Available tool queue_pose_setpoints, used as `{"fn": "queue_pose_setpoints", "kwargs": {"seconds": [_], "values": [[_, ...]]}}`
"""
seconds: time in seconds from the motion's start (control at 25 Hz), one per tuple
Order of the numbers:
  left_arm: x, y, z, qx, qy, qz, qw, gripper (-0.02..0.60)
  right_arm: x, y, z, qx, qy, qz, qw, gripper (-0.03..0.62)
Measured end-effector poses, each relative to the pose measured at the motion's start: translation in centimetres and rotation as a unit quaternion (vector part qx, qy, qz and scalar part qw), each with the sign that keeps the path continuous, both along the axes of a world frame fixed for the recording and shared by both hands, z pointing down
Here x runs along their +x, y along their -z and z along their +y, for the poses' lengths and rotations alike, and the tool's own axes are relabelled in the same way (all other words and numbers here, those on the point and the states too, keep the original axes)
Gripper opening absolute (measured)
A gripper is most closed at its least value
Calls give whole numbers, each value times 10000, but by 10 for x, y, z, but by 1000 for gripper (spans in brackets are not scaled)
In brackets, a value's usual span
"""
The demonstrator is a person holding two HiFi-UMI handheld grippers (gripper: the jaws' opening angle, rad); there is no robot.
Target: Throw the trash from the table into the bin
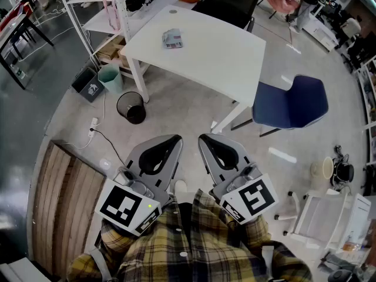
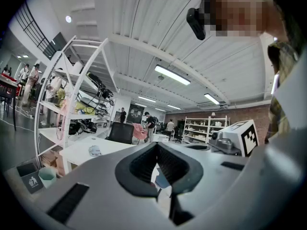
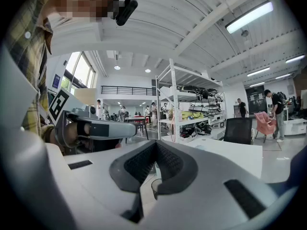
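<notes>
The table [image 1: 223, 57] looks smooth and matt, the trash [image 1: 173, 38] crinkled plastic, the bin [image 1: 120, 106] wire mesh.

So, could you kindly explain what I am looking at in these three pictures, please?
There is no robot: a person holds a two-jaw tool in each hand. The head view looks down from the person's head onto the left tool and right tool. The other two views come from cameras riding on each tool, looking along its jaws. Both are shut and hold nothing. On the white table lies a crumpled wrapper; a black bin stands on the floor beside the table.
</notes>
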State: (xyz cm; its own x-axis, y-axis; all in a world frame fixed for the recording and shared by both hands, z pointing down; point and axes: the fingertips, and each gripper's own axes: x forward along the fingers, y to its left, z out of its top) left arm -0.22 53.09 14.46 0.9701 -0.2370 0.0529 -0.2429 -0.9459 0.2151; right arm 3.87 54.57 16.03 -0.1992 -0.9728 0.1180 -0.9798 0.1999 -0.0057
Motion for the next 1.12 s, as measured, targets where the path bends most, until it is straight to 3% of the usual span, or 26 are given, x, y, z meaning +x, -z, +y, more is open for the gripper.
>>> {"fn": "queue_pose_setpoints", "kwargs": {"seconds": [1.12], "values": [[11,-20,16,-96,343,-73,9993,8,24,-13,23,-7,180,-379,9991,-2]]}}
